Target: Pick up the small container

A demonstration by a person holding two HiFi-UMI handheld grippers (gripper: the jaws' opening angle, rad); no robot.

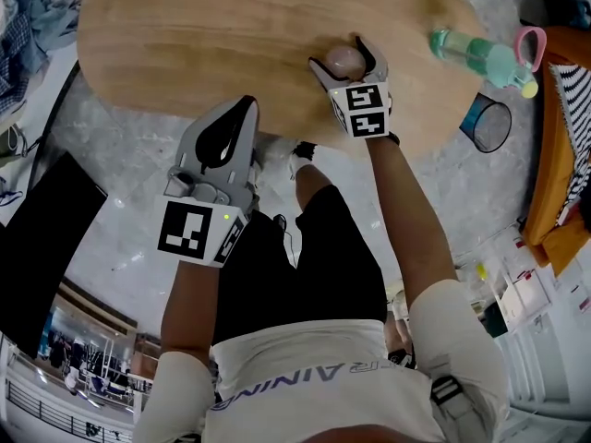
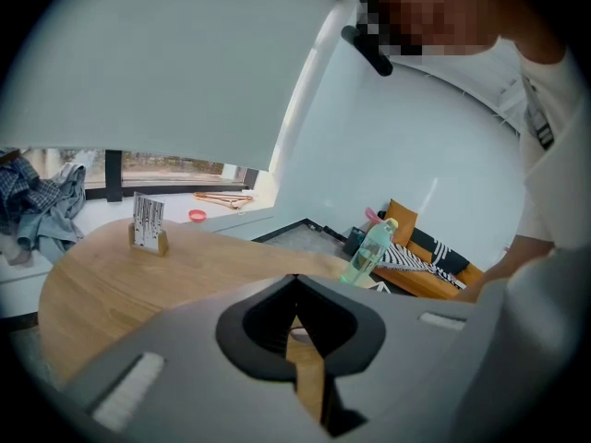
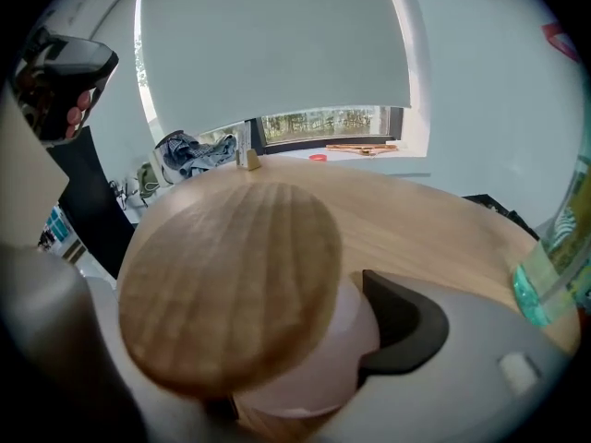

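The small container (image 1: 348, 61), a pale pink pot with a round wooden lid (image 3: 231, 289), stands on the wooden table (image 1: 203, 44) near its front edge. My right gripper (image 1: 339, 52) reaches around it, one jaw on each side. Its right dark pad (image 3: 402, 326) lies against the pink side; the lid hides the left pad, and no firm squeeze shows. My left gripper (image 1: 242, 104) hangs shut and empty just off the table's front edge, left of the container, its tips meeting (image 2: 295, 284).
A green water bottle (image 1: 480, 58) lies on the table's right end. A dark bin (image 1: 487, 123) and an orange sofa (image 1: 559, 155) are on the right. A card holder (image 2: 148, 224) stands at the far side. A black panel (image 1: 42, 238) leans at the left.
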